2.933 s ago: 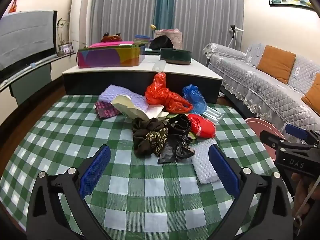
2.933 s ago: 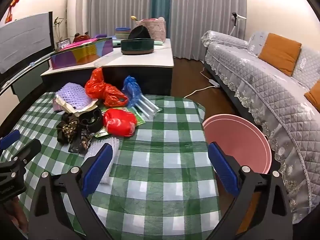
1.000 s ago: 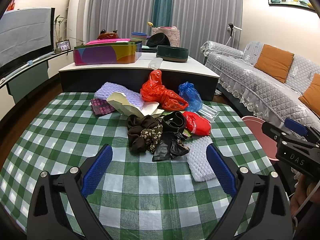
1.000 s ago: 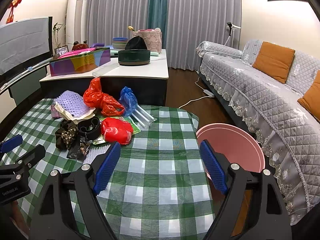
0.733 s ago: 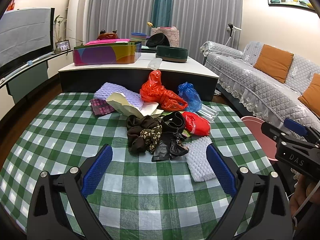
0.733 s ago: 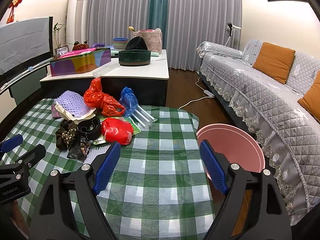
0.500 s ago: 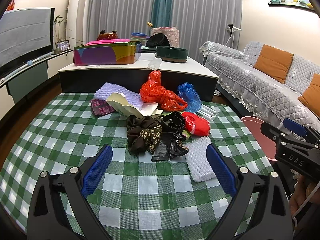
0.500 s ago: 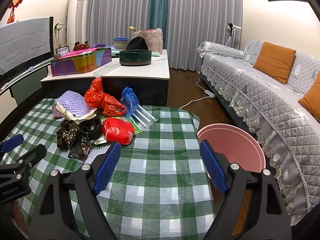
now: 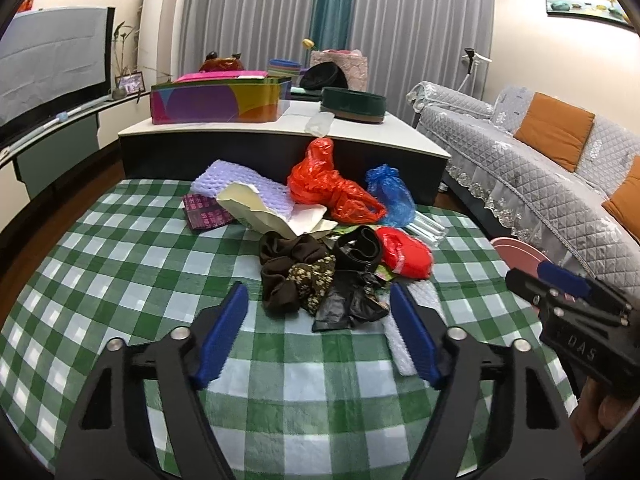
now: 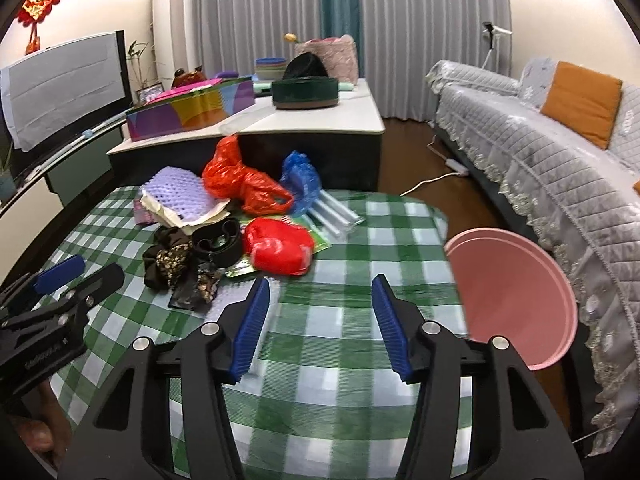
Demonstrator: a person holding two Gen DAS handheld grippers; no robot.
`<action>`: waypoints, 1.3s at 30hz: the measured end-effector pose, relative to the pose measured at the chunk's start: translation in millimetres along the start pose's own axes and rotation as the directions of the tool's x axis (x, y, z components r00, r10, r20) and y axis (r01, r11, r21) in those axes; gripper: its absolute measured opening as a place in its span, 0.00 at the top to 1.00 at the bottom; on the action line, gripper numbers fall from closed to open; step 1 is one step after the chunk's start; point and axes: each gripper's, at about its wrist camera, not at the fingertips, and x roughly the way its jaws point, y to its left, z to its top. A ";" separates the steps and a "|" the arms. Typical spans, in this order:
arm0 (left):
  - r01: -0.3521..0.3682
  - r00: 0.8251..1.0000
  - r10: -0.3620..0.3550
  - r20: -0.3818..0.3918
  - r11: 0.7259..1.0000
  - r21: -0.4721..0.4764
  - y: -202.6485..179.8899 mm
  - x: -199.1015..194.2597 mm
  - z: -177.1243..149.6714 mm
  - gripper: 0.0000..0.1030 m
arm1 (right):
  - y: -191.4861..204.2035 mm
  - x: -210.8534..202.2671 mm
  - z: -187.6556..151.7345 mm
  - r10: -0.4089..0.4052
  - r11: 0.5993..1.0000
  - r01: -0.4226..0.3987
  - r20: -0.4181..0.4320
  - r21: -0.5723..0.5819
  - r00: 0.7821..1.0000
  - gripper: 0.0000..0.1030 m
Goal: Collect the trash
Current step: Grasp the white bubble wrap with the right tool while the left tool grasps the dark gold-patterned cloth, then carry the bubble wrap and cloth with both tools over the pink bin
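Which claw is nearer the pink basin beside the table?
Right. The right claw hangs over the table edge next to the pink basin; the left claw is farther off, facing the trash pile.

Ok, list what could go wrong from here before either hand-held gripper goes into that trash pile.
1. The pile is tangled: pulling the black bag may drag the dark cloth along.
2. The pink bin stands off the table's edge, so a loose piece could fall short onto the floor.
3. Both hand-held grippers, left and right, are closing on nothing and sit close together; they might collide over the pile.
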 end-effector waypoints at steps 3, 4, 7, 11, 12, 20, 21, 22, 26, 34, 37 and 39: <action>-0.014 1.000 0.014 -0.012 1.000 -0.012 5.0 13.2 3.9 0.39 | 5.5 13.4 -0.7 0.023 1.000 -0.023 -0.024 0.004 0.999 0.49; -0.017 1.000 0.017 -0.015 1.000 -0.014 7.0 17.0 4.8 0.40 | 7.0 17.9 -0.5 0.030 1.000 -0.030 -0.032 0.006 0.999 0.49; -0.026 0.999 0.025 -0.025 0.999 -0.024 12.7 30.0 7.9 0.41 | 12.1 34.1 -0.3 0.058 0.998 -0.058 -0.060 0.014 0.996 0.49; -0.042 0.998 0.040 -0.040 0.998 -0.039 22.3 47.6 12.1 0.43 | 18.0 50.6 -1.9 0.093 0.996 -0.090 -0.099 0.029 0.991 0.49; -0.050 0.998 0.048 -0.044 0.998 -0.038 24.6 51.7 13.2 0.46 | 19.4 54.6 -2.8 0.101 0.995 -0.098 -0.110 0.032 0.989 0.49; -0.070 0.990 0.058 -0.132 0.993 -0.090 41.6 88.0 15.4 0.55 | 24.3 80.4 -13.7 0.137 0.990 -0.132 -0.196 0.038 0.971 0.56; -0.061 0.988 0.047 -0.148 0.994 -0.092 41.2 91.6 14.5 0.58 | 23.9 82.1 -14.0 0.140 0.990 -0.134 -0.204 0.039 0.969 0.60; -0.055 0.987 0.041 -0.158 0.995 -0.089 40.3 93.9 13.9 0.59 | 23.5 83.6 -14.6 0.142 0.990 -0.136 -0.211 0.040 0.967 0.64; -0.022 0.982 0.008 -0.188 0.997 -0.073 35.4 97.4 12.0 0.83 | 25.1 84.4 -15.9 0.171 0.985 -0.168 -0.218 0.034 0.961 0.81; -0.029 0.987 0.020 -0.157 0.998 -0.051 33.8 79.2 15.8 0.96 | 18.0 62.4 -2.5 0.144 0.989 -0.142 -0.134 0.027 0.980 0.88; -0.018 0.990 0.012 -0.137 0.999 -0.045 31.1 64.9 16.2 0.96 | 13.9 49.1 3.3 0.120 0.993 -0.119 -0.096 0.014 0.988 0.88; -0.013 0.993 0.008 -0.119 0.999 -0.043 29.4 54.2 18.1 0.96 | 11.8 37.6 5.7 0.101 0.995 -0.101 -0.066 0.001 0.993 0.88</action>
